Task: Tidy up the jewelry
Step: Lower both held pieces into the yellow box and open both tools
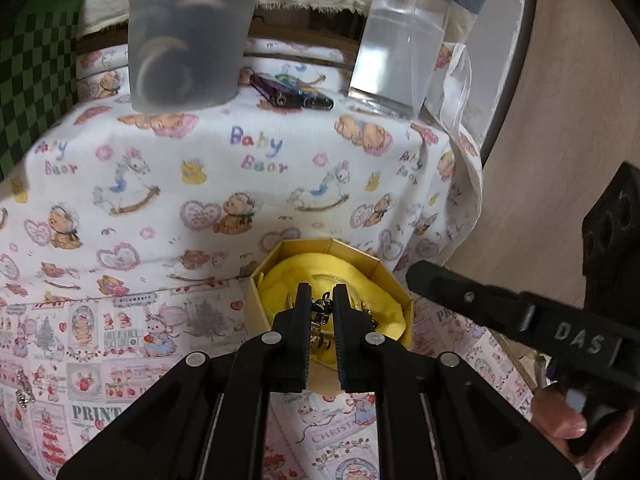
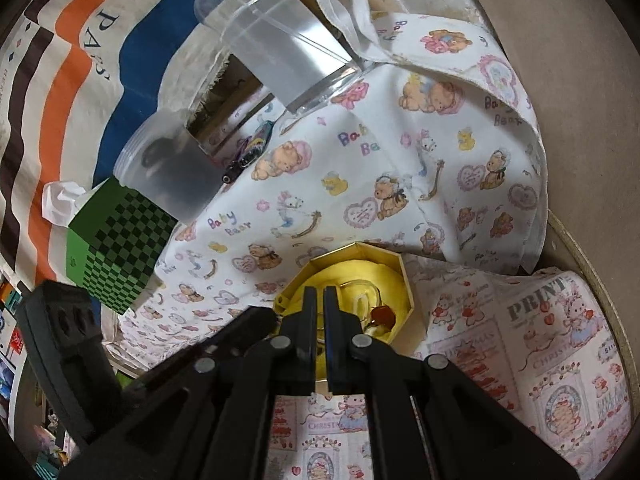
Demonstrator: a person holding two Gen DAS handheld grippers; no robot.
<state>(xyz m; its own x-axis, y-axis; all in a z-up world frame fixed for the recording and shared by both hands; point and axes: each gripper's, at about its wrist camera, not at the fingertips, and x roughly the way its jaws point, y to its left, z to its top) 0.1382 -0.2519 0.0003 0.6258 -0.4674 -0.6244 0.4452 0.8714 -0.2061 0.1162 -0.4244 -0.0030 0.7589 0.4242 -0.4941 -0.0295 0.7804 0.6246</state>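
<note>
Hovering over the yellow box [image 1: 332, 292] near the table's front edge, the left gripper [image 1: 322, 300] pinches a dark metal jewelry piece [image 1: 322, 305]; a frosted jar [image 1: 188, 36] and clear bottle [image 1: 404, 40] stand at the rear. In the right wrist view, the right gripper [image 2: 319, 300] is pressed together, empty, partly hiding the box [image 2: 408, 280]; an amber ring [image 2: 384, 315] lies inside.

Light: dim, soft indoor.
Glare: highlights on clear bottle [image 1: 404, 40].
Blur: frosted cup [image 1: 188, 36] soft.
Edges: fisheye-curved, dark corners.
</note>
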